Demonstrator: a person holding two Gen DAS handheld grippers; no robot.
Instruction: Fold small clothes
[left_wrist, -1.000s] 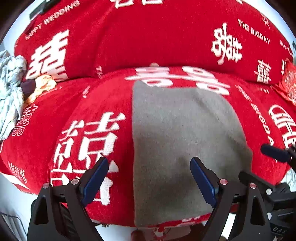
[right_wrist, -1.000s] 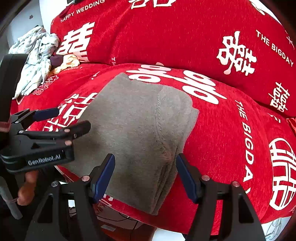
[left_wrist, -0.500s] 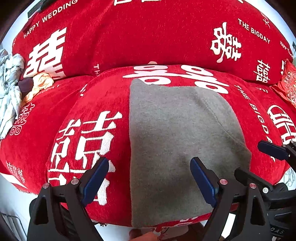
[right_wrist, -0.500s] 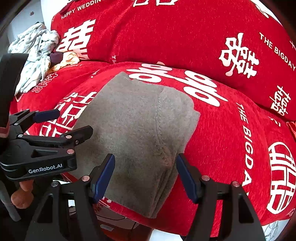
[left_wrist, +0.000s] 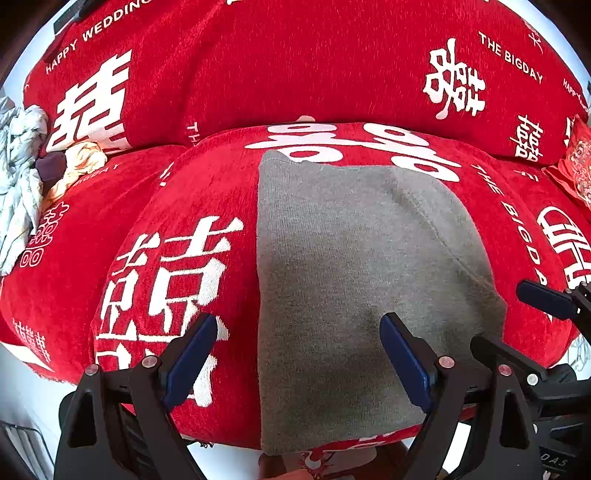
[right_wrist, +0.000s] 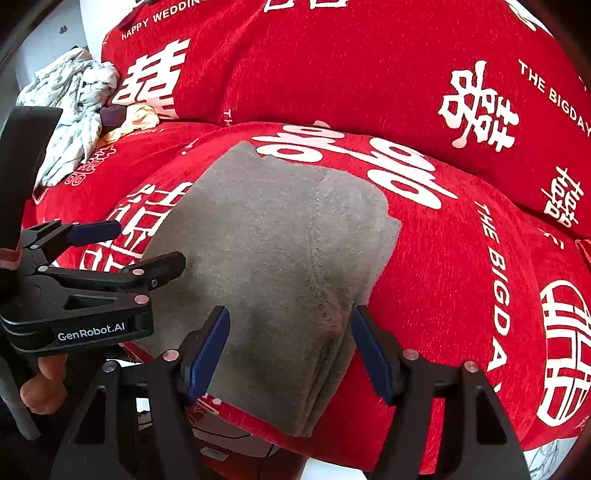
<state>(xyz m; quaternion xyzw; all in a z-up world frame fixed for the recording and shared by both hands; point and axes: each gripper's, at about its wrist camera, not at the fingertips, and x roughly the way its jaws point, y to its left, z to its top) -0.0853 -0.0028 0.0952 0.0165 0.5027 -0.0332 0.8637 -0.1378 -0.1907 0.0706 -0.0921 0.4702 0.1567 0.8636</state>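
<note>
The grey garment lay folded near the sofa cushion's front edge; both grippers' fingers spread wide, empty; unfolded clothes remained.

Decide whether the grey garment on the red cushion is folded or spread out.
Folded: the grey garment shows stacked layered edges at its near right corner, forming a compact rectangle.

Both tools slightly nearer the grey garment than before.

A sofa under a red throw with white lettering, daylight falling brightly across its cushions.
</note>
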